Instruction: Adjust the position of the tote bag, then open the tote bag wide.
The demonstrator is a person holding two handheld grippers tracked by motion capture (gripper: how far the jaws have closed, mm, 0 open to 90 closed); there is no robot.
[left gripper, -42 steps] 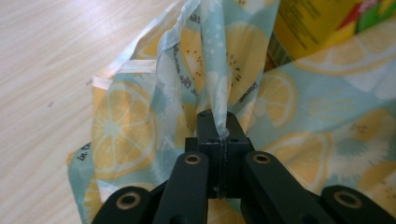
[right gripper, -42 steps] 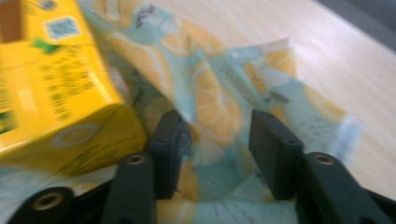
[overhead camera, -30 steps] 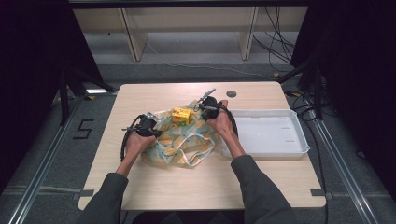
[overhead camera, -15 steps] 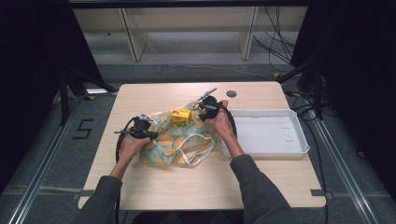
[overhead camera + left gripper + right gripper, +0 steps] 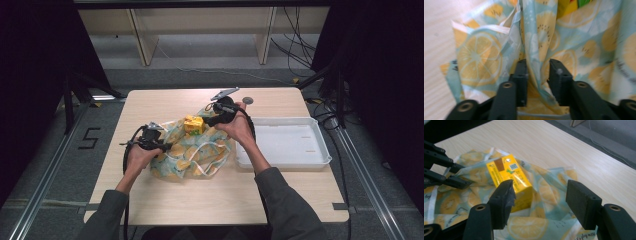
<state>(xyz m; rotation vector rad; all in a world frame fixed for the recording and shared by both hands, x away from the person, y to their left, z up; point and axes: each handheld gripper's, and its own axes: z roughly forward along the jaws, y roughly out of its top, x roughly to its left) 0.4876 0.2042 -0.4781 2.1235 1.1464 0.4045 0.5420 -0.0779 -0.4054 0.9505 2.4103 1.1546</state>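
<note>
Both my tools had just opened: the left tool [image 5: 537, 75] let the bag [image 5: 192, 150] go, the right tool [image 5: 544, 205] freed the box [image 5: 510, 180]. The box was in.

A soft fabric bag [image 5: 192, 152], pale blue-green and printed with orange and lemon slices and trimmed with white handles, is seen crumpled and spread on the middle of the wooden table, just left of the white tray. Folds and creases are visible across its cloth in the left gripper view [image 5: 564, 47]. A yellow carton [image 5: 193, 125] with a brown patch and a small printed code on its top face is seen standing on the bag's far part; in the right gripper view [image 5: 510, 182] it is shown tilted, its lower part sunk among the folds.
</note>
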